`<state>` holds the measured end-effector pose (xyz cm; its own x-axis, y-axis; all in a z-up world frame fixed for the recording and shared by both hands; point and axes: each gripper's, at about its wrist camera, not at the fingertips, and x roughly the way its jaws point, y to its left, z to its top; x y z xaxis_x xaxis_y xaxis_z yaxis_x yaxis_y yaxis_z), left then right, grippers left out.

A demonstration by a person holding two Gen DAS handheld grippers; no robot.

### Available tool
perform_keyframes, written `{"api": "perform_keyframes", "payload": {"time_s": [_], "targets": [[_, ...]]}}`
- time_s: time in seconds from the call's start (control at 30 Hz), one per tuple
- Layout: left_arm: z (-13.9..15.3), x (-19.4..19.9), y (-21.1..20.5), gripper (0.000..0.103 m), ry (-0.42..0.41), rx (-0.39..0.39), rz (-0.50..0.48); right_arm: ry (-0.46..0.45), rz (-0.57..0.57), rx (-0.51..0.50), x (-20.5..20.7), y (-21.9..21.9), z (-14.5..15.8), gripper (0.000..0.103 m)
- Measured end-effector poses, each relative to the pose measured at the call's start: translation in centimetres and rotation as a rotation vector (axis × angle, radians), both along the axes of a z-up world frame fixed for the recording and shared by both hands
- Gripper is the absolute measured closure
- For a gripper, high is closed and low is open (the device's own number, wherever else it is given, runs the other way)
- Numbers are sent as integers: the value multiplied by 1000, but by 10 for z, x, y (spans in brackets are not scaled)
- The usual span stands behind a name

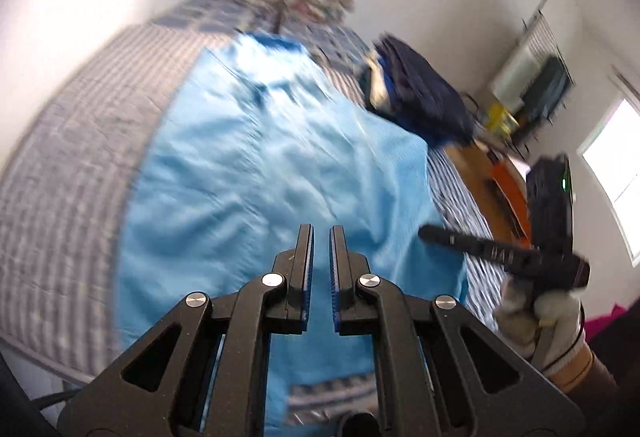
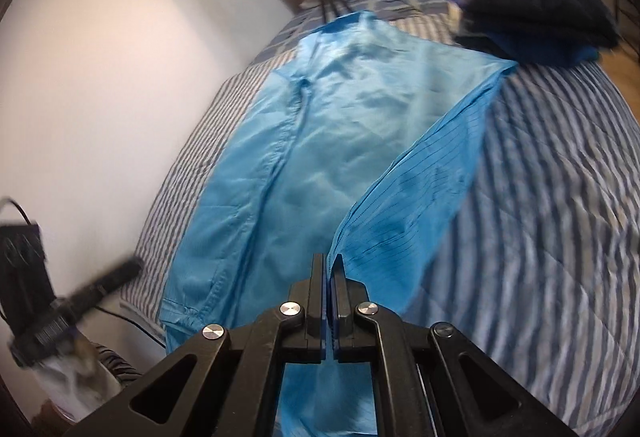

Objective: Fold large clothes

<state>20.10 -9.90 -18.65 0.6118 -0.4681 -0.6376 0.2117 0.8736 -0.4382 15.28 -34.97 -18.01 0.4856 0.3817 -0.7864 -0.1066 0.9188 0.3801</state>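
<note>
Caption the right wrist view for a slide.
Right gripper shut on the light blue garment's edge, lifting it over the striped bedspread.

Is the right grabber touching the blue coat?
Touching. In the right wrist view, the right gripper is shut on an edge of the blue coat, and the cloth lifts up to its tips.

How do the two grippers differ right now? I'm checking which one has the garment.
The right gripper is shut on the light blue garment's edge, lifting a flap; the left gripper holds nothing and shows a narrow gap between its pads. Both are black and point down over the striped bed.
</note>
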Motion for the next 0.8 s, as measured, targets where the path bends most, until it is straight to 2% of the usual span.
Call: {"api": "perform_keyframes", "payload": {"time_s": [0.1,0.2,0.33,0.53,0.67,0.77,0.8], "targets": [[3,6,33,99,-12,-23,77,-1,61,-35,11,33,-1,103],[-6,14,62,99,3,-59,155,9,120,-86,18,61,-8,103],[-19,16,91,99,44,-97,219,58,199,-149,29,100,-32,103],[-20,16,101,99,32,-80,241,124,290,-198,30,136,-61,103],[-23,17,96,99,35,-67,220,132,329,-205,22,142,-64,103],[-24,19,89,99,43,-66,199,143,325,-172,23,136,-65,102],[-24,19,86,99,45,-63,192,146,320,-134,23,131,-62,98]]}}
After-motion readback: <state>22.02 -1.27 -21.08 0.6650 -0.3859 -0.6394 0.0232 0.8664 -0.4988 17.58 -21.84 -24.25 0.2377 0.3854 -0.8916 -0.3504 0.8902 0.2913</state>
